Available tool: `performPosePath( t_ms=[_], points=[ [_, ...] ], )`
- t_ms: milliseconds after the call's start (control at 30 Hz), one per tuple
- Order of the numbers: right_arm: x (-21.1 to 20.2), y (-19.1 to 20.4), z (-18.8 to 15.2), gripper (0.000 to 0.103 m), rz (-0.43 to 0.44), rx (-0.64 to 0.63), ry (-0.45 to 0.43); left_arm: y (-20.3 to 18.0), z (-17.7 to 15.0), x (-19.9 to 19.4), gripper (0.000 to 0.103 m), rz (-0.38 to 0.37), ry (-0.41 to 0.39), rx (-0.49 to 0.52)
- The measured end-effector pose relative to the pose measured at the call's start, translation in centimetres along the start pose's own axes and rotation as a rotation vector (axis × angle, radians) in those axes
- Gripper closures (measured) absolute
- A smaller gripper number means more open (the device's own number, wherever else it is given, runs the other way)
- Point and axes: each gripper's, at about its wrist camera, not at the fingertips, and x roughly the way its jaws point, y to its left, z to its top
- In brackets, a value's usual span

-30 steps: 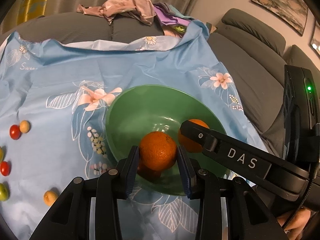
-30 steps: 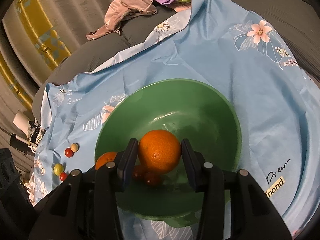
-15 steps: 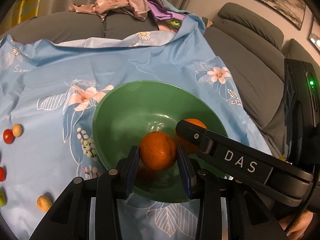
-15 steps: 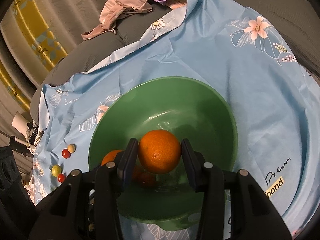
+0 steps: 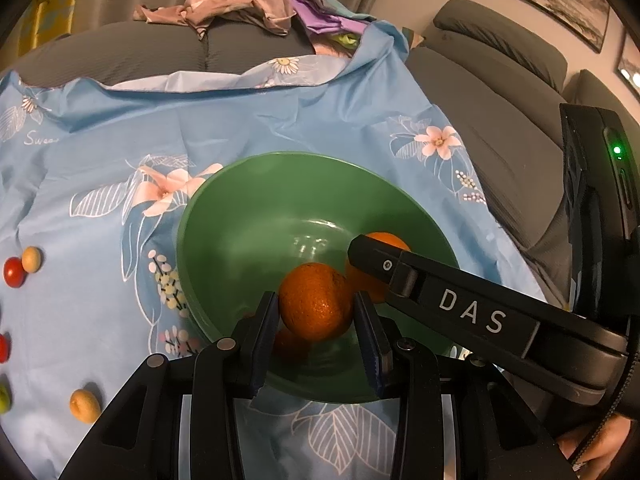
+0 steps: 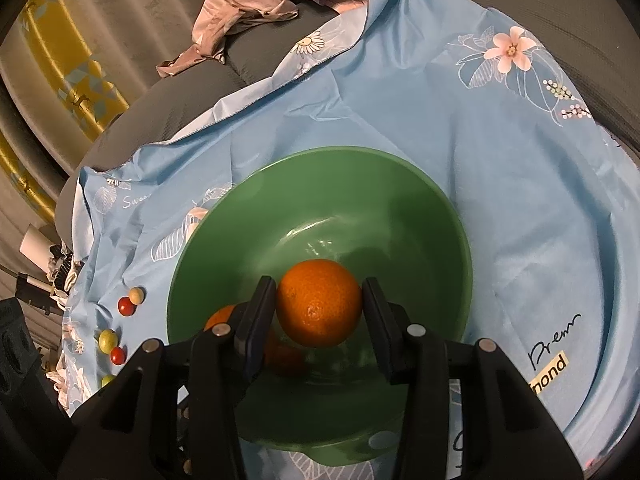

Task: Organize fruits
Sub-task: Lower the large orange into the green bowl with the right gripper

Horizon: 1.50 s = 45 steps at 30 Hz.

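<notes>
Over the green bowl (image 6: pixel 448 216) both tools hover, the left gripper (image 5: pixel 316 320) clamped on an orange (image 5: pixel 314 300), the right gripper (image 6: pixel 318 316) clamped on its own orange (image 6: pixel 318 303). I'd lower each near the floor, then release one at a time, avoiding the small red fruit (image 6: pixel 286 358) underneath. "DAS" marks the right tool; at 4 o'clock the blue cloth (image 6: pixel 400 92) reads "Prem", at 10 o'clock "Swee".

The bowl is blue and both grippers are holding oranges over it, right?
Not quite. The bowl is green; it is the flowered cloth under it that is blue, as the right wrist view shows. The rest holds: the left gripper and the right gripper each have their jaws closed on an orange over the bowl.
</notes>
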Motion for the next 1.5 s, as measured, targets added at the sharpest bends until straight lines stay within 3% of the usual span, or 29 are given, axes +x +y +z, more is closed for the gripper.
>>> performPosePath(
  t_ms=[1500],
  points=[
    [0.79,0.32,-0.16,0.057,-0.083,-0.040,0.016,-0.14,-0.35,0.34,0.065,0.010,0.016,0.004]
  ],
)
